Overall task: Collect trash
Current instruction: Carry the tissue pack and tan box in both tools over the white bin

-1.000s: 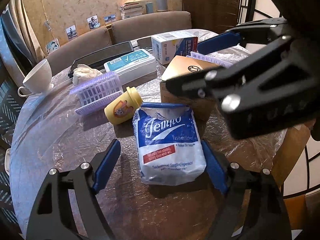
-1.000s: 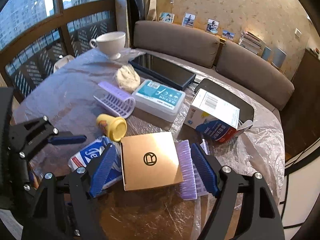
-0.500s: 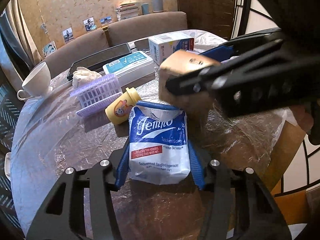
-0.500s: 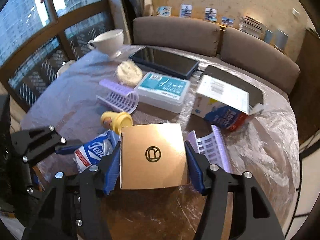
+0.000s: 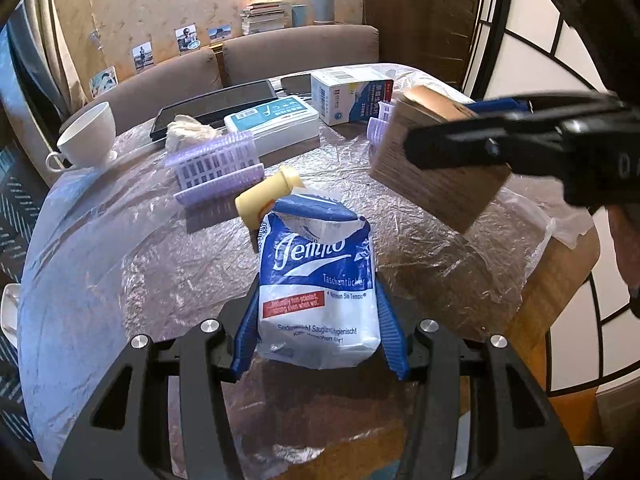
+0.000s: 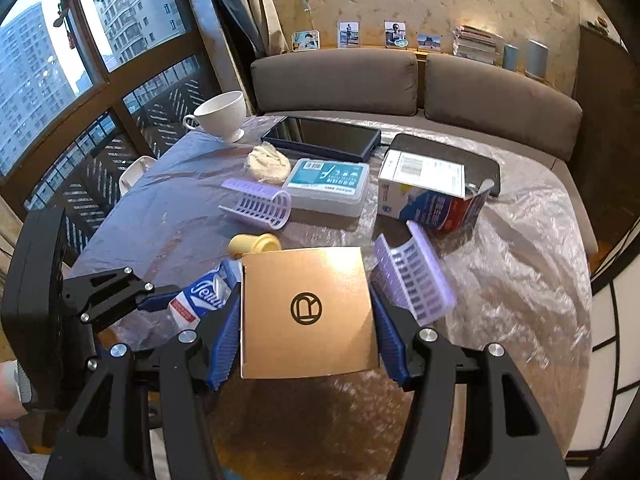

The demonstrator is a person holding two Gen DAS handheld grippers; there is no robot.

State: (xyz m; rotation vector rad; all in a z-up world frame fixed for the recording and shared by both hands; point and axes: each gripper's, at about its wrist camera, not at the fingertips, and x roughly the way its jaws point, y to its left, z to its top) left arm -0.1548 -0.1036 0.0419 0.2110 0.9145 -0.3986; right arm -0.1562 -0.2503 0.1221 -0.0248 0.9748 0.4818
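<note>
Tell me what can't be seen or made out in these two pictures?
- Yellow bottle: left view, lower end hidden behind the tissue pack; right view, partly behind the gold box.
- Tissue pack: right view, mostly covered by the box and the right gripper.
- Box contents: closed, unseen in both views.
- Any trash bin: outside both views.
- Lilac rack: right view, blurred.
- Wall photos: too small to make out.

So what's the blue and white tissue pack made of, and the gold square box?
The blue and white tissue pack looks like thin glossy plastic film: it crinkles and its top is torn open. The gold square box looks like cardboard with a satin metallic sheen; its side shows plain brown, flat and stiff.
</note>
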